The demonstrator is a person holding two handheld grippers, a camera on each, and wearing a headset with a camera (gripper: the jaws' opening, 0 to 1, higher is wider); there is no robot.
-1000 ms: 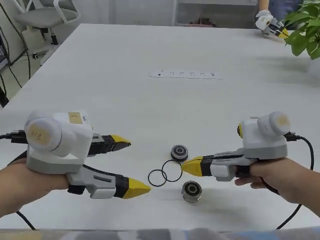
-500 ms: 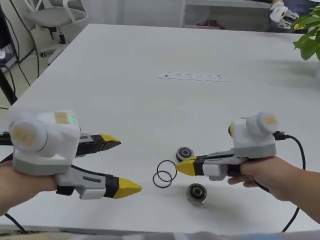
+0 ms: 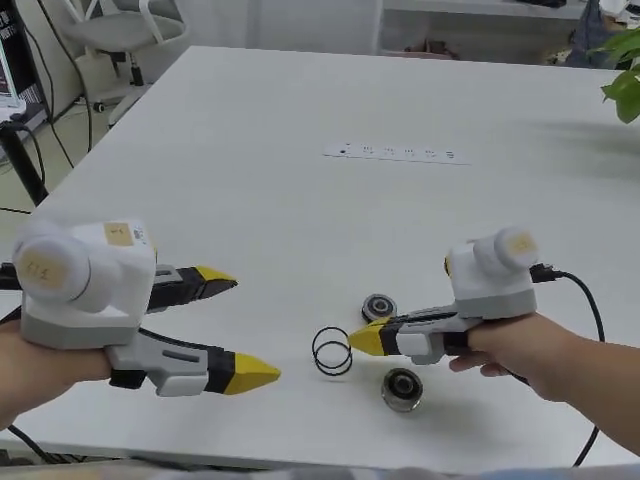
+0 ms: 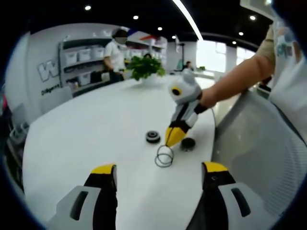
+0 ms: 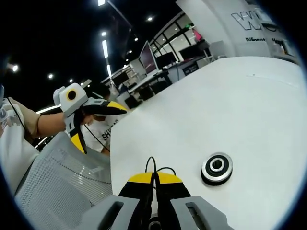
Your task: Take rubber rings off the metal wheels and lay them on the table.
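Note:
Two thin black rubber rings (image 3: 332,350) lie overlapping on the white table (image 3: 300,200). My right gripper (image 3: 358,339) is shut, and its yellow tips sit at the rings' right edge; the rings (image 5: 149,164) peek out from behind those tips (image 5: 153,178). One metal wheel (image 3: 379,307) lies just beyond the right gripper and a second wheel (image 3: 402,388) lies nearer me. My left gripper (image 3: 240,326) hovers open to the left of the rings, with nothing between its fingers. From the left gripper (image 4: 159,167) I see the rings (image 4: 164,156), both wheels (image 4: 153,136) (image 4: 187,143) and the right gripper (image 4: 174,137).
A white power strip (image 3: 395,153) lies flat at mid-table. A green plant (image 3: 625,85) stands at the far right edge. An office chair (image 3: 120,30) stands beyond the far left corner. The table's front edge runs just below my hands.
The right gripper's tip has moved a little left, away from the wheels. The two rings now lie further left and overlap more. The head camera has shifted.

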